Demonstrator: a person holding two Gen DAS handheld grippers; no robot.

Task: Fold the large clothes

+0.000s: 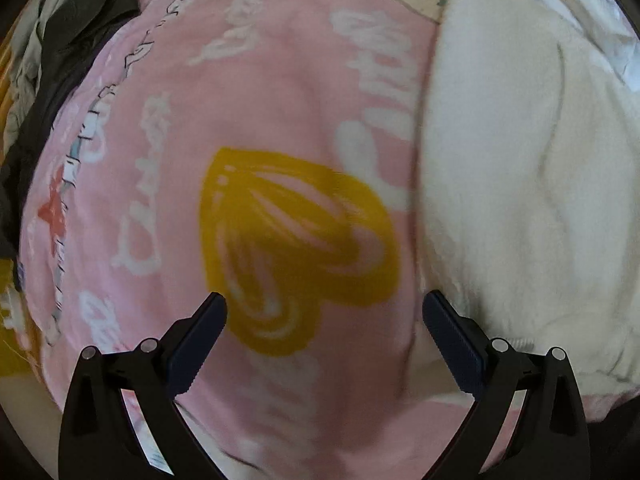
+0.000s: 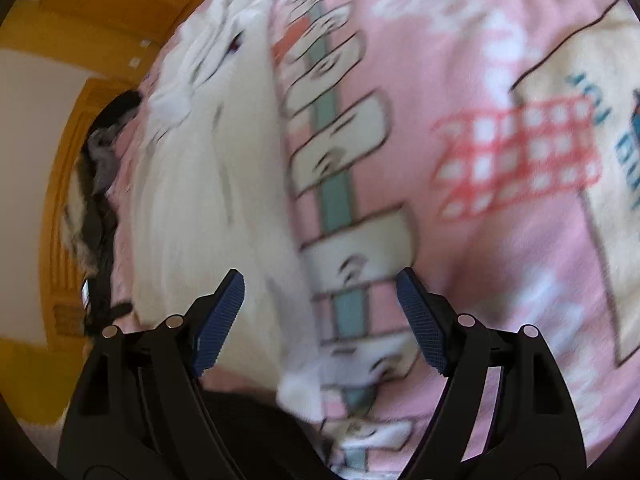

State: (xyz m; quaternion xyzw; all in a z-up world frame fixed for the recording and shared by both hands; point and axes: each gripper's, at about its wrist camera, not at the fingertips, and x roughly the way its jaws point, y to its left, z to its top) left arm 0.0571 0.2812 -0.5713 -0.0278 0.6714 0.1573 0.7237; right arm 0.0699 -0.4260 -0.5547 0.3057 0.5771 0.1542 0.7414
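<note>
Left wrist: one white garment (image 1: 520, 168), one pink blanket (image 1: 248, 120), fingers (image 1: 208, 328) apart.

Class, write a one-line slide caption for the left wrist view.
Open left tongs hover over a pink blanket printed with a yellow heart, beside a white fleece garment.

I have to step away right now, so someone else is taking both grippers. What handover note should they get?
Left gripper: open, empty, over the pink printed blanket, near its yellow heart.
Right gripper: open, empty, over the edge of the white fleece garment.
The garment lies loose and rumpled on the blanket. A dark pile of clothes sits at the far side.
Done: no neat fold visible.
Left: grip the white garment, spread it, fold it.
</note>
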